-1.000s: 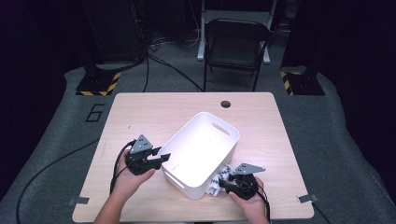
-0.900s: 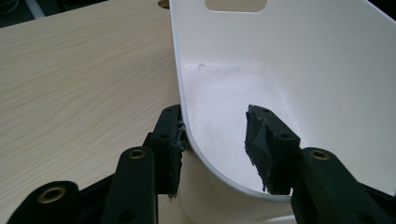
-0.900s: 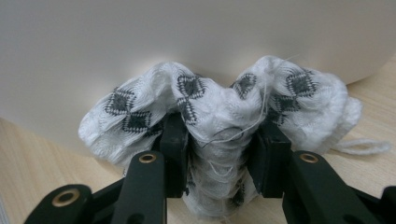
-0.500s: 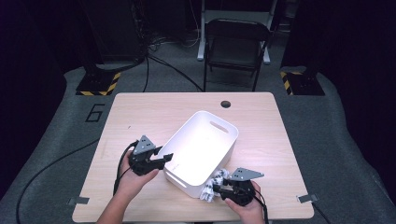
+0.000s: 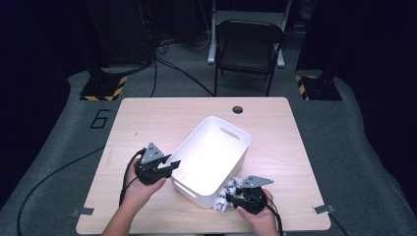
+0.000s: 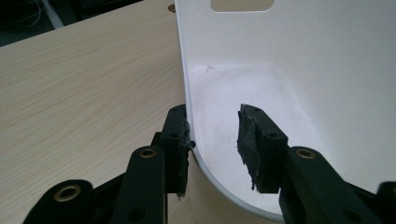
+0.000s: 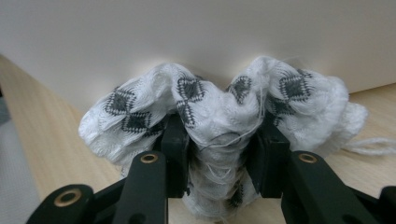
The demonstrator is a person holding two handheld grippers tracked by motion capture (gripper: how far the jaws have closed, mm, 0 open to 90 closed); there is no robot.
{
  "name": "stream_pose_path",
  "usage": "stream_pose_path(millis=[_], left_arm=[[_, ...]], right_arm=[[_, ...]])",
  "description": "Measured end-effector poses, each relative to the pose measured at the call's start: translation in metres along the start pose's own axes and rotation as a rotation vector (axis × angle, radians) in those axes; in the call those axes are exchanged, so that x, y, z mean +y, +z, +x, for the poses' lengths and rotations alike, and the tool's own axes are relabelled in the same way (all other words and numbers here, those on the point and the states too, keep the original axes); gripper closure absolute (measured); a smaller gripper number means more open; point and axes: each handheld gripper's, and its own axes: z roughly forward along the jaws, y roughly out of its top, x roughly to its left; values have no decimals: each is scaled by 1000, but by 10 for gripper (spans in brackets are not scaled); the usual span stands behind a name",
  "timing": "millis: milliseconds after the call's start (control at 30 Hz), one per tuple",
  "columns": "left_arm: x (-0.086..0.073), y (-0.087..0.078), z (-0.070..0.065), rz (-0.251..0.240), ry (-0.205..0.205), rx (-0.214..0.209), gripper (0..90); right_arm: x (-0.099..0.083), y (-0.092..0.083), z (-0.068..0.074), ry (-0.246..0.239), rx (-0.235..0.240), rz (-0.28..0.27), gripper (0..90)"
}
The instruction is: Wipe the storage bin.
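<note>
Since a second ago, your right gripper [image 5: 235, 199] has slid in along the near side of the white bin [image 5: 212, 160] toward its near corner, and your left gripper [image 5: 170, 165] has kept its place at the bin's left wall while its jaws have just been closing. They straddle that wall now: one pad touches the outside and the other stands off inside, so I read the bin as not yet clamped. Your right jaws are pinching the white cloth with dark diamond marks [image 7: 219, 112], bunched against the bin's outer wall on the table [image 5: 147, 118].

If you lift the cloth before the left pads press home, the bin may skid or tip, since it already sits askew. The cloth bulges past both jaws and trails a loose thread [image 7: 371, 142]; either could catch on the bin's rim on the way over.

Beyond the bin the tabletop lies open. On the near side the cloth sits close to the table's front edge, so go upward, not back.
</note>
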Motion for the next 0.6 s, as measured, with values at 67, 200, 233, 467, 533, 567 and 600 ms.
stream_pose_path(millis=[67,200,233,467,533,567,600], left_arm=[[0,0,0,0,1,-1,637],[0,0,-1,1,-3,1,637],[0,0,-1,1,-3,0,636],[1,2,-4,13,-15,10,615],[1,2,-4,16,-10,10,616],[1,2,-5,17,-6,10,618],[2,2,-5,19,4,13,626]], right_arm=[[1,0,-2,-17,-34,6,625],[1,0,-13,38,-54,-8,624],[0,0,-17,62,-55,-15,626],[12,-23,6,-15,30,-115,637],[19,-34,17,-62,74,-166,634],[21,-36,21,-72,79,-174,634],[23,-38,24,-84,78,-181,634]])
